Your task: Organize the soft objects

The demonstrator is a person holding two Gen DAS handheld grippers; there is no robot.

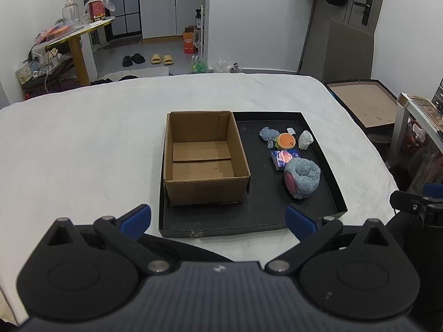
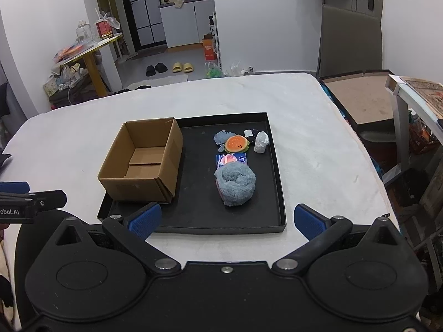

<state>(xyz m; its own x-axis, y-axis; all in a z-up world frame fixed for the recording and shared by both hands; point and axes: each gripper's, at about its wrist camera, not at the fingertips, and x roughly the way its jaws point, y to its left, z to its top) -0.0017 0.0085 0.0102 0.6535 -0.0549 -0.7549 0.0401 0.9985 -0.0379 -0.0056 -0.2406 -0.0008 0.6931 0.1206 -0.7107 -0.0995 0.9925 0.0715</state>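
1. The left gripper [image 1: 218,220] hangs over the near edge of the tray [image 1: 338,191], its blue-padded fingers [image 1: 136,220] spread wide with nothing between them.
2. The right gripper [image 2: 226,220] also hangs at the tray's near rim, jaws wide apart and empty; its blue pads have a fine dotted grip texture.
3. Seen from the left gripper, the soft things lie toward 1 o'clock, well beyond the fingertips; the box [image 1: 203,157] sits at about 12 o'clock.
4. Seen from the right gripper, the plush [image 2: 235,184] lies near 12 o'clock, ahead of the fingertips and apart from them; the box stands toward 10 o'clock.
5. The tray is a shallow black rectangle with low upright walls, resting on a white, softly textured cloth [image 2: 318,144].
6. The box is plain brown corrugated cardboard, open-topped and empty, standing in the tray's left half.
7. The plush is a fuzzy blue-grey lump with a pink patch on one side.
8. Just behind it lies a glossy blue packet [image 2: 232,159], apparently touching it.
9. Farther back sit a round orange burger toy [image 2: 236,144], a small blue-grey fluffy piece [image 2: 222,137] and a crumpled white lump [image 2: 261,141].
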